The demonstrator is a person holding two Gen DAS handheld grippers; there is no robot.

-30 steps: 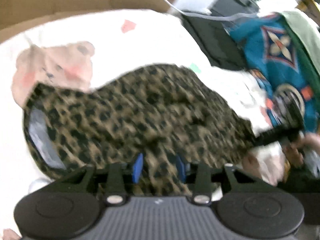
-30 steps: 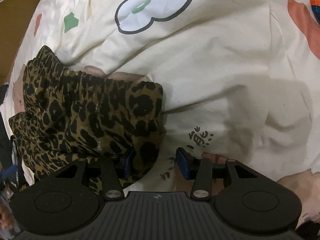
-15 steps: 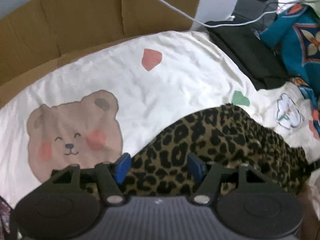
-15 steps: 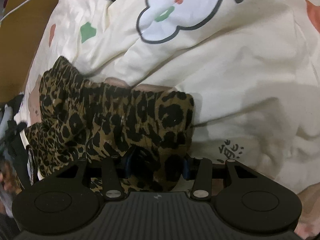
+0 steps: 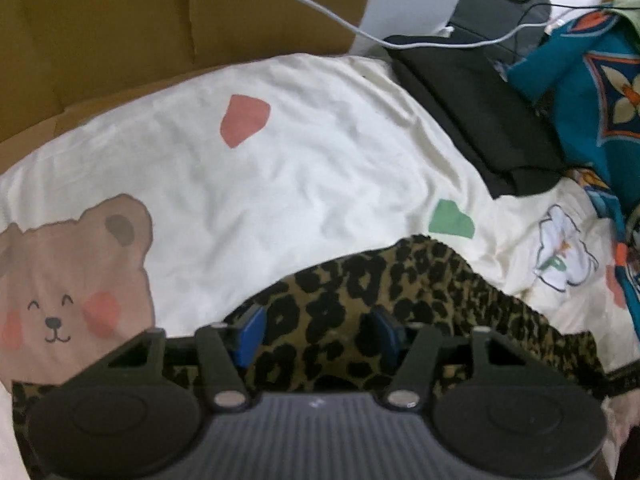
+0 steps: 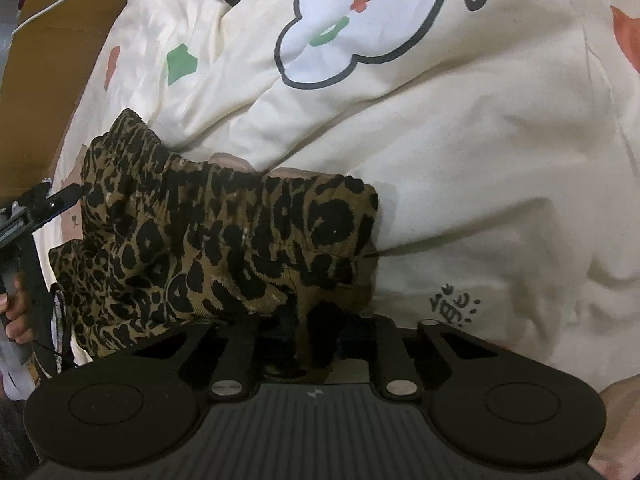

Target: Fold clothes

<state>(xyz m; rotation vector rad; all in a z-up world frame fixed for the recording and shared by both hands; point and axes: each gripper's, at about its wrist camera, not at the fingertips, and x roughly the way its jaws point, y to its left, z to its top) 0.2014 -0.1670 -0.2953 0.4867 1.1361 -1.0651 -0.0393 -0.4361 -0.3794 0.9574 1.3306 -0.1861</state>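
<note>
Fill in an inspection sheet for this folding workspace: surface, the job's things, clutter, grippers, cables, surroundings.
Surface: cream cartoon-print bedsheet, wrinkled, with a bear print.
Job's things: leopard-print garment, bunched on the sheet, elastic waistband up.
Clutter: teal patterned fabric and black fabric at the sheet's edge.
Grippers: right gripper has just closed, pinching the garment's near edge; left gripper has jaws apart astride the garment, just been closing slightly, pads not pressing.
Cables: white cable running across the cardboard to the black fabric.
Surroundings: brown cardboard behind the sheet; dark bag.
</note>
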